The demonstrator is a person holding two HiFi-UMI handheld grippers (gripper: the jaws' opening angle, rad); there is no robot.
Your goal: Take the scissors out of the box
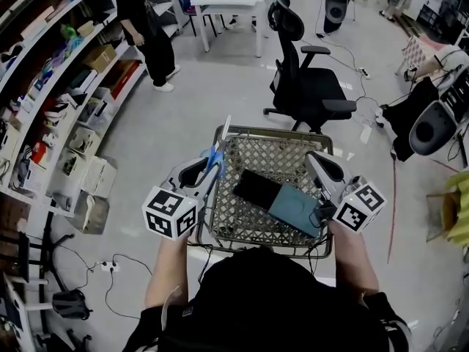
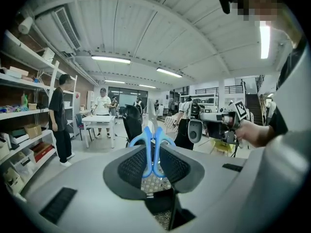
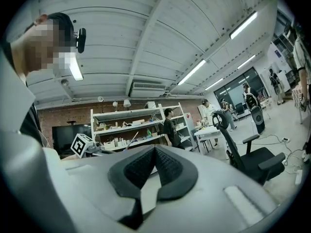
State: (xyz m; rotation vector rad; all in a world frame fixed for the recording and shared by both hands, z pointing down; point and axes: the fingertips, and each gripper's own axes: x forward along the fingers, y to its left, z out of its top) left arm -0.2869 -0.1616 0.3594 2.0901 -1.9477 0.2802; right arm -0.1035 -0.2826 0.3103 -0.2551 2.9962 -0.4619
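Blue-handled scissors (image 1: 215, 158) stand with the blades pointing up over the left rim of the wire-mesh box (image 1: 275, 133). My left gripper (image 1: 208, 170) is shut on them. In the left gripper view the blue handle loops (image 2: 153, 149) sit pinched between the pads of that gripper (image 2: 153, 165). My right gripper (image 1: 323, 170) hovers at the box's right side, jaws together with nothing in them; the right gripper view shows its pads (image 3: 146, 165) meeting. The scissor blade (image 3: 131, 142) shows beyond them.
Inside the box lie a flat black item (image 1: 256, 187) and a teal item (image 1: 296, 208). A black office chair (image 1: 308, 86) stands just beyond the box. Shelving (image 1: 51, 94) runs along the left, with a person (image 1: 143, 28) beside it. Cables trail on the floor.
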